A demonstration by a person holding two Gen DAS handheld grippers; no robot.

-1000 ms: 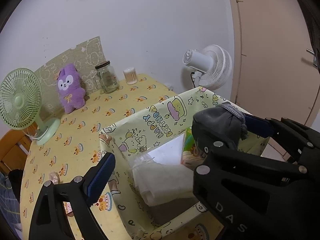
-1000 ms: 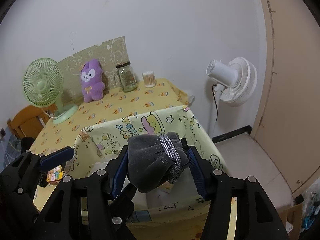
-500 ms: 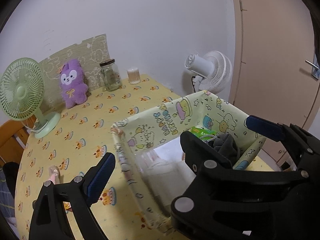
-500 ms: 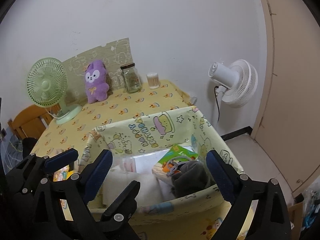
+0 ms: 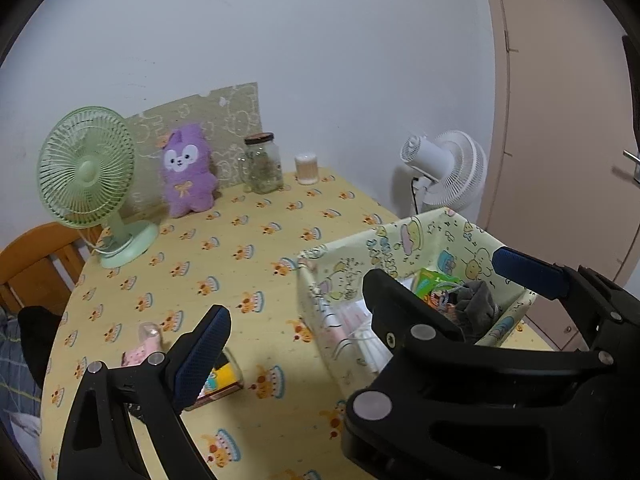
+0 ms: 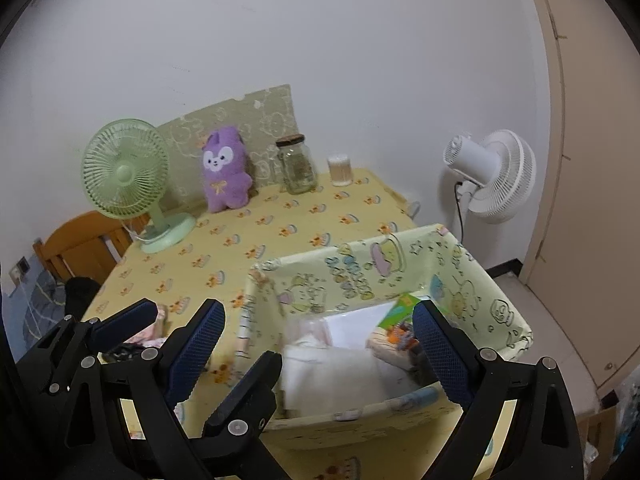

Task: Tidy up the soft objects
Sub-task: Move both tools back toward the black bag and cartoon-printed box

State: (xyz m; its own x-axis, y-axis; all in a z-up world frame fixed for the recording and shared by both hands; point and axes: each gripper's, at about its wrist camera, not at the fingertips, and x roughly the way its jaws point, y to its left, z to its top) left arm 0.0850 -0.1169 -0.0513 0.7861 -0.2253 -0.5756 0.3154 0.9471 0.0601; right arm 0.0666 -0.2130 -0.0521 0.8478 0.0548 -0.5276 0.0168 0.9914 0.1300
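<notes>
Grey knit glove (image 5: pixel 476 304) lies inside the printed fabric bin (image 6: pixel 404 264) at the counter's (image 5: pixel 256 248) right edge; both grippers' (image 5: pixel 360 308) (image 6: pixel 316 340) jaws gape empty, the purple plush (image 6: pixel 224 172) and green fan (image 6: pixel 124 172) by the far edge.

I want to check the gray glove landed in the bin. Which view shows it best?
The left wrist view: the gray glove lies in plain sight inside the bin. In the right wrist view, a finger hides that corner of the bin.

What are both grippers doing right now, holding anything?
Left gripper: open, holding nothing.
Right gripper: open, holding nothing; the grey glove lies in the storage box.
</notes>
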